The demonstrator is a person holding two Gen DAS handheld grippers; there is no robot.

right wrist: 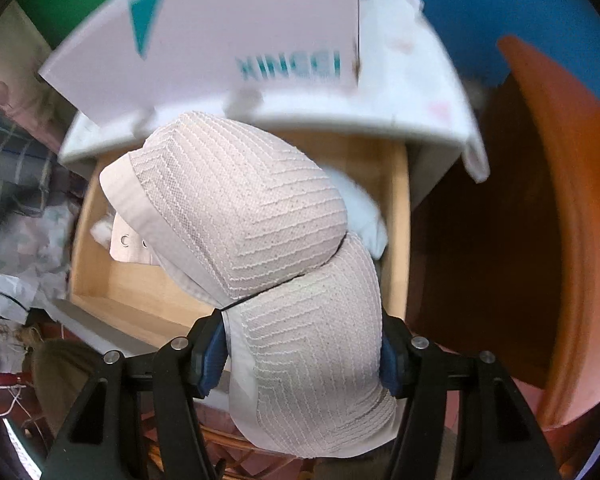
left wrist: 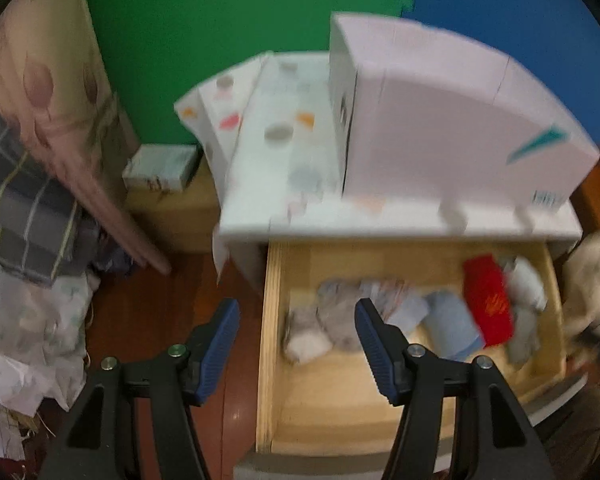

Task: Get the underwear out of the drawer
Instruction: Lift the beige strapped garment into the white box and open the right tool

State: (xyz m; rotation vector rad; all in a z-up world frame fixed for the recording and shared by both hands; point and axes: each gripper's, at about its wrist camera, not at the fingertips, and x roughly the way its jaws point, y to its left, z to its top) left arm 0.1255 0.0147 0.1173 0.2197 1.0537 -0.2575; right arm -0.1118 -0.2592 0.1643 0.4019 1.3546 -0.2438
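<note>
Bra (right wrist: 260, 216), beige, textured: clamped between right gripper (right wrist: 300, 356) pads, hanging above open wooden drawer (left wrist: 268, 320). Left gripper (left wrist: 298, 344): jaws parted, empty, over the drawer's folded clothes (left wrist: 452, 320).

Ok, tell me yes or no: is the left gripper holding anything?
No, the left gripper stands open and empty above the wooden drawer edge.

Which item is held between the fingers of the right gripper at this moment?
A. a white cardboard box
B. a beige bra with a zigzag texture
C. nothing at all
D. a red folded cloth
B: in the right wrist view the right gripper is clamped on the beige bra, above the open drawer.
</note>
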